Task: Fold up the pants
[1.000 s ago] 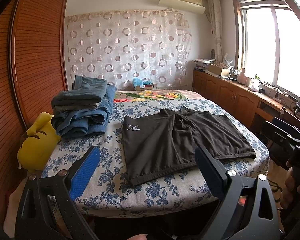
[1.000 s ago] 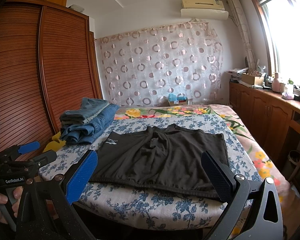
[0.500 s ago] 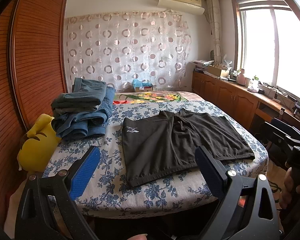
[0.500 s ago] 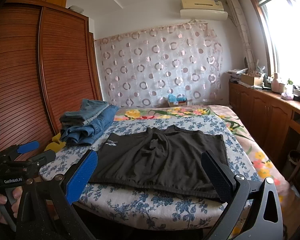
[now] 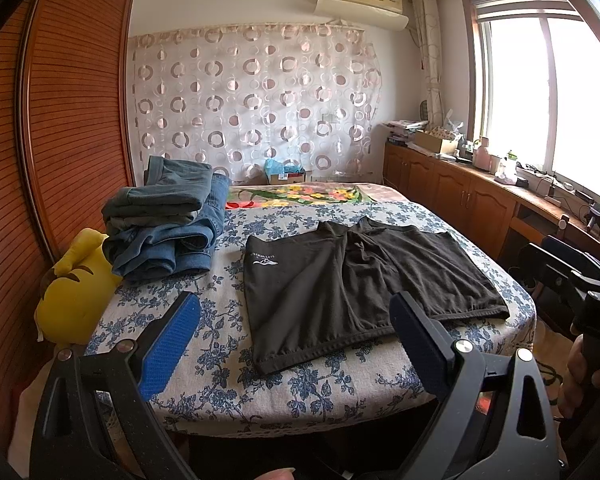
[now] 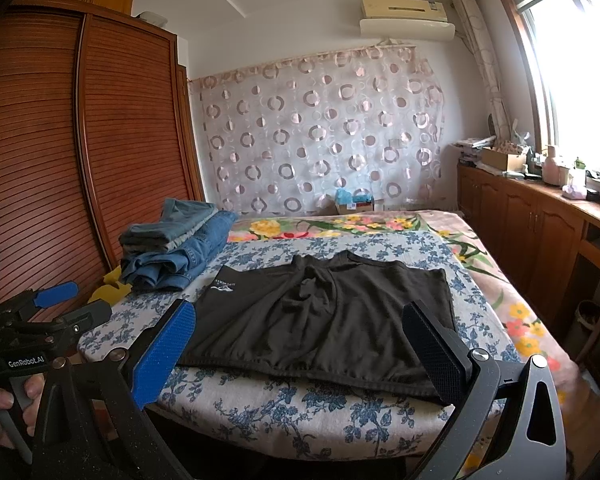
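We are holding both grippers, left (image 5: 296, 340) and right (image 6: 300, 344), spread and empty before the shorts (image 6: 332, 316), which are lying flat for folding.

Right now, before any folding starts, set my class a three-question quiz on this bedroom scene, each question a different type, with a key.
1. True or false: the left gripper is shut on the black shorts.
2. What lies left of the shorts on the bed?
A. folded jeans
B. a pillow
C. a towel
3. Fill in: the shorts lie ____ on the bedspread.

Key: 1 false; both it and the right gripper are open and empty. 2 A. 3 flat.
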Demonstrator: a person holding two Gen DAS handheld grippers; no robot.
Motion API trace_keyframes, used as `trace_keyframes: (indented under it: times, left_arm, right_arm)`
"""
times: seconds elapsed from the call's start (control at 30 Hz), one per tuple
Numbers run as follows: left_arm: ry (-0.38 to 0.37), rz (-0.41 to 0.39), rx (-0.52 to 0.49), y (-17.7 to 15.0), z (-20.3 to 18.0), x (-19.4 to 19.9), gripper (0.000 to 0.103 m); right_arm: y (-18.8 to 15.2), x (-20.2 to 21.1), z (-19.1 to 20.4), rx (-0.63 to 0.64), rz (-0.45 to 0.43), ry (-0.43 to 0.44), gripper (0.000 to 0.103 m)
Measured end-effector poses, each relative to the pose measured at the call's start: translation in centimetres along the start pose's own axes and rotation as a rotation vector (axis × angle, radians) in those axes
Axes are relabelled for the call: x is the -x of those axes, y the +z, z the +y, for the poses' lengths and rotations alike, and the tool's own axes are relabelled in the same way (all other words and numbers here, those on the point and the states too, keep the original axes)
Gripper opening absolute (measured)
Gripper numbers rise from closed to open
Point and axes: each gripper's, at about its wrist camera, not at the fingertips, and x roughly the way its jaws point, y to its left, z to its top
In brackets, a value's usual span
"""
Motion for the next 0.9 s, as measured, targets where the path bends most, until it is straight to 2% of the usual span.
trace_keyframes:
  times: [0.53,0.9]
  left_arm:
    - [-0.001,0.002,-0.001,-0.1,0.0,0.0,0.096]
    - [-0.007,0.053,0.006,-1.7,0.5,-2.0,0.096]
  right_arm:
    - [-0.1,0.0,0.1,-0.001,0.0,0.0,0.103]
    - [-0.6,-0.3,-0.7,-0.02,0.032,-0.004,0.103]
